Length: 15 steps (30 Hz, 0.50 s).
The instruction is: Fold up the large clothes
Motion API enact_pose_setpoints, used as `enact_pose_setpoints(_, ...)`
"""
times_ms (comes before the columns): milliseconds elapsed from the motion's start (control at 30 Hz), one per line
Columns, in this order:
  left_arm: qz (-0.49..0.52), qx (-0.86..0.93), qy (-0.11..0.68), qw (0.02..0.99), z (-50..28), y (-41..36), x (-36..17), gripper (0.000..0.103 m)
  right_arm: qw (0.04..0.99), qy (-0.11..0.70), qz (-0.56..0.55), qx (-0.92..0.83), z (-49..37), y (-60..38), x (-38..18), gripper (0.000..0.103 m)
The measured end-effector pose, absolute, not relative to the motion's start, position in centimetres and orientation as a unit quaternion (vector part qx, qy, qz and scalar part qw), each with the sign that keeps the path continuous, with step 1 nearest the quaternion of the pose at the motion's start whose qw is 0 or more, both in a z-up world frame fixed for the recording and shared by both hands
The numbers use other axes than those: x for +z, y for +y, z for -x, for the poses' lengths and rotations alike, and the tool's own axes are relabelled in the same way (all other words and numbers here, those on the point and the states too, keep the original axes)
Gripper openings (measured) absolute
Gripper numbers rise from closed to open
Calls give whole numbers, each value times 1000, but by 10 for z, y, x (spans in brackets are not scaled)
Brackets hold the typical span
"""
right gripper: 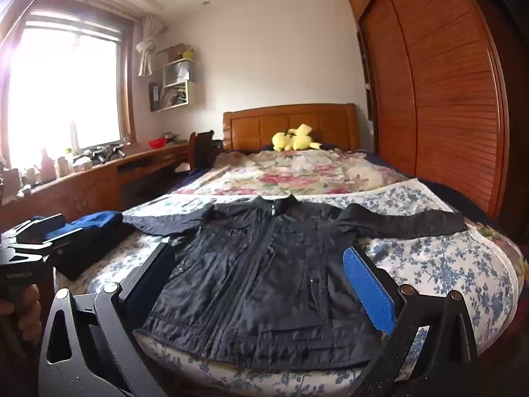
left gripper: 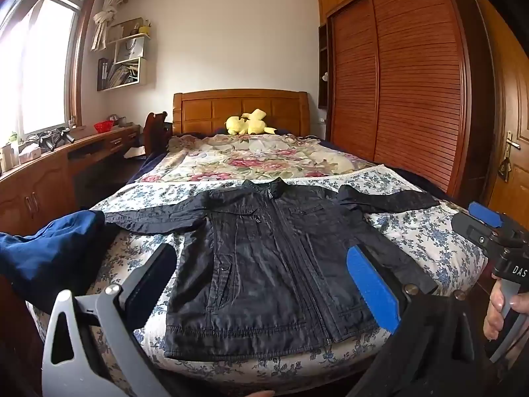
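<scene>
Jacket [left gripper: 274, 264] lying flat on bed [left gripper: 429, 231], collar at 12 o'clock, hem nearest. Left claw [left gripper: 264, 284] and right claw [right gripper: 264, 291] both hovering spread apart, gripping nothing.

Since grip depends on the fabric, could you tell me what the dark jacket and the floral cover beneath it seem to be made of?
The dark jacket looks like a thin woven synthetic or coated cotton: fine crinkles, a faint sheen, a zip down the front. The floral cover looks like matte printed cotton, possibly quilted, since it puffs softly at the bed's edge. Neither can be confirmed by sight alone.
</scene>
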<state>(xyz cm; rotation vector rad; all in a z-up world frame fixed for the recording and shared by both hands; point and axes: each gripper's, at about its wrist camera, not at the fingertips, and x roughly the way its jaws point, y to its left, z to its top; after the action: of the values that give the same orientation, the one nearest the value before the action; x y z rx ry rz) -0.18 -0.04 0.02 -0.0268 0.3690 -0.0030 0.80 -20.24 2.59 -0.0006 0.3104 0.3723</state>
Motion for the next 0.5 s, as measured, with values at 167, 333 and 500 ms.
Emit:
enact_pose_setpoints(167,9,-4,183,983,8,-4,2,103,970,159,-2,185,-9,-201,22,103)
enact_pose_setpoints(333,17,3,191,981,2,4,-2,103,969,160,0,186,-6,-196,21,103)
enact_pose_setpoints(500,19,4,189,982,3,6,0,103,969,161,1,188,-7,-194,19,103)
